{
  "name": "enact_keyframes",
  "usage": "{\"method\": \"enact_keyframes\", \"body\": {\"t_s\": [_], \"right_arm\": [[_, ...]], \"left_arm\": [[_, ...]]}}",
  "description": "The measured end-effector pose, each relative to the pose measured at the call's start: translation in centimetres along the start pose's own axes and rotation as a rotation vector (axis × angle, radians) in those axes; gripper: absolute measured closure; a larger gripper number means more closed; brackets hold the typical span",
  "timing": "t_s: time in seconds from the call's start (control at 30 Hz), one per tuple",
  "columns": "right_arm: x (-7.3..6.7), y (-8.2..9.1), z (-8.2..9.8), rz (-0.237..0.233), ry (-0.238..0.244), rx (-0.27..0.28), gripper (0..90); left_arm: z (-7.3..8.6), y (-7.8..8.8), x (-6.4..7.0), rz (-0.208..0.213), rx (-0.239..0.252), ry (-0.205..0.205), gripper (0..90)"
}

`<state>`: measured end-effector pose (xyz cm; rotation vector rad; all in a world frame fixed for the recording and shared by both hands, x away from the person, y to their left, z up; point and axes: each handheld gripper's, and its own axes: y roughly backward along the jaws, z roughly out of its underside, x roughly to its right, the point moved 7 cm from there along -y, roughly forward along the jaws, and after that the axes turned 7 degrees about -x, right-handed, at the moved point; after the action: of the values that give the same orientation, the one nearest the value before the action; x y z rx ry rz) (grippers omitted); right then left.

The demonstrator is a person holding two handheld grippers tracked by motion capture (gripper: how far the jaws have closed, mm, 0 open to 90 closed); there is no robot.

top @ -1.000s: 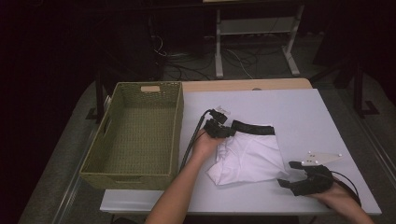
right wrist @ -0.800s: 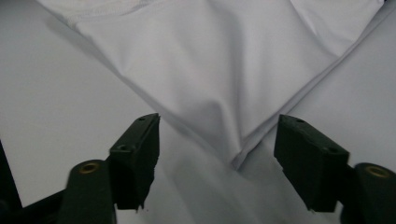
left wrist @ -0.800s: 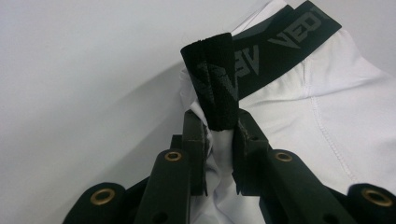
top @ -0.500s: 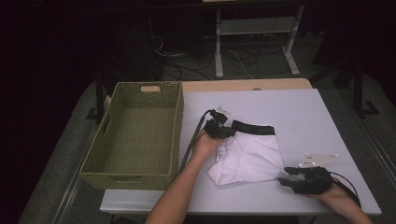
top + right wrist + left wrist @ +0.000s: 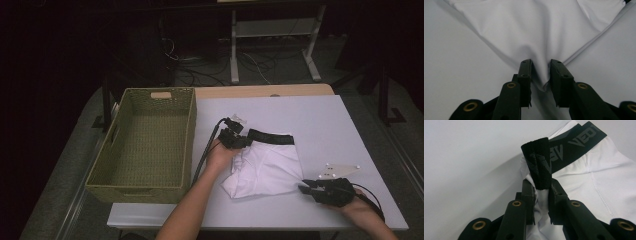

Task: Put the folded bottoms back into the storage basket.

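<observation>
The only lettering stands on the black waistband [image 5: 574,147] of the white garment [image 5: 604,182], in the upper right of the left gripper view. Grey capitals woven tone-on-tone there seem to read "VEB", cut off at the frame's top edge, with a lone "V"-like mark beside them toward the centre. More grey marks on the folded, upright part of the band cannot be read.

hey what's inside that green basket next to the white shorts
The basket looks empty: its woven floor shows bare in the high view. The strip of floor right behind its near wall is hidden. The shorts lie on the table beside it.
</observation>
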<state>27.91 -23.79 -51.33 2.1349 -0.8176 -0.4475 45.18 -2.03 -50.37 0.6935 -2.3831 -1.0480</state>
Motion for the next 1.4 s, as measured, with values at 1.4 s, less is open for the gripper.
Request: {"method": "enact_keyframes", "body": {"t_s": [1.4], "right_arm": [[-0.2,1.4,-2.4,-0.068,0.004,0.1,84.7]], "left_arm": [[-1.3,1.8,1.3,0.048,0.066,-0.044,79.3]]}}
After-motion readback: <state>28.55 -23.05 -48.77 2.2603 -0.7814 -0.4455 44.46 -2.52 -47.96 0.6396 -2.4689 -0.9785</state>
